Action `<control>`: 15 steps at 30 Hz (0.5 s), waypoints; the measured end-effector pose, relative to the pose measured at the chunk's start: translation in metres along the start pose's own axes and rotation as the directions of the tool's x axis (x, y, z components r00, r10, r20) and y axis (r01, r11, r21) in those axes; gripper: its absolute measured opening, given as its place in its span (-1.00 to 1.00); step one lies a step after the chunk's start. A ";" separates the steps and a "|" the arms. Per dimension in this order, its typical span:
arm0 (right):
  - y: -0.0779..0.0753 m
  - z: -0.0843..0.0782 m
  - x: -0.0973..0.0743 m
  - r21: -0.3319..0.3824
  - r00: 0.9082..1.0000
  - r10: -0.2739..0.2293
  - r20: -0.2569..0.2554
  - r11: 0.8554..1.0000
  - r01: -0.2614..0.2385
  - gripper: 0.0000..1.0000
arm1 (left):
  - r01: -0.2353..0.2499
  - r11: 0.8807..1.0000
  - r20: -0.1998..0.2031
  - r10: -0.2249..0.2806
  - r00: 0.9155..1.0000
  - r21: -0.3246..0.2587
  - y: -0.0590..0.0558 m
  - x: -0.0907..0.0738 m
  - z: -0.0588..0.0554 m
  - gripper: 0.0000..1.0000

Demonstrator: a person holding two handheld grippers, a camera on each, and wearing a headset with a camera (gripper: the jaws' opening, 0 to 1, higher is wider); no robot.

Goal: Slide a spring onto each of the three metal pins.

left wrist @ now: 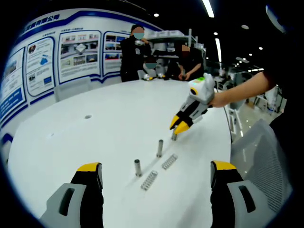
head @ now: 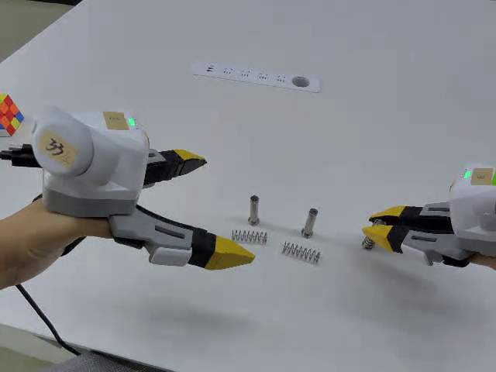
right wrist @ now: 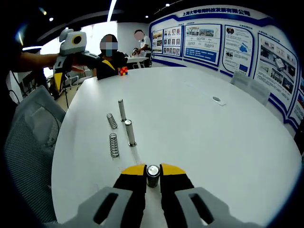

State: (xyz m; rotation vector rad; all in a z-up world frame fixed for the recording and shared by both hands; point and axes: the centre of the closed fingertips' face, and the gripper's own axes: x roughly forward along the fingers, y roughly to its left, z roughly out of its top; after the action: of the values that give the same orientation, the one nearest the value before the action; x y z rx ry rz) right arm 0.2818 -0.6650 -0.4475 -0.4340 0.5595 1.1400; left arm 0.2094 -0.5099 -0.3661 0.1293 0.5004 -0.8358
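Note:
Two bare metal pins [head: 253,209] [head: 310,222] stand upright mid-table, and a loose spring [head: 249,236] [head: 301,252] lies in front of each. My right gripper [head: 377,220] is shut around a third spring [head: 369,242], which sits on the third pin [right wrist: 153,172]; that pin's top shows between the jaws. My left gripper [head: 211,208] hovers left of the pins, wide open and holding nothing. In the left gripper view the pins [left wrist: 137,167] [left wrist: 160,148] and springs [left wrist: 149,180] [left wrist: 169,161] lie ahead, with the right gripper [left wrist: 179,126] beyond them.
A flush power strip [head: 256,77] is set into the white table [head: 372,139] farther back. A colour cube [head: 9,115] sits at the far left edge. Mesh chairs [right wrist: 28,142] stand at the near edge, and people stand at the far end of the table.

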 end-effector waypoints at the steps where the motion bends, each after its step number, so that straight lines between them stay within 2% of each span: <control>1: -0.001 -0.002 0.001 -0.008 1.000 -0.001 -0.004 1.000 0.001 -0.76 | -0.001 1.000 0.001 0.001 1.000 -0.001 0.000 0.000 0.000 0.93; 6: -0.002 -0.001 0.001 0.015 1.000 -0.003 0.009 1.000 0.003 -0.76 | -0.003 1.000 -0.005 0.003 1.000 -0.004 0.000 -0.001 -0.002 0.92; 15: -0.004 -0.002 0.001 0.007 1.000 -0.010 -0.011 1.000 0.010 -0.75 | -0.002 1.000 -0.004 0.002 1.000 -0.004 -0.002 -0.002 -0.002 0.91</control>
State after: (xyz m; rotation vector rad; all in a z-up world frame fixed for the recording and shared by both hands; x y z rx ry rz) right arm 0.2853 -0.6669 -0.4501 -0.4373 0.5700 1.1263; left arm 0.2062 -0.5090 -0.3663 0.1278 0.5056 -0.8326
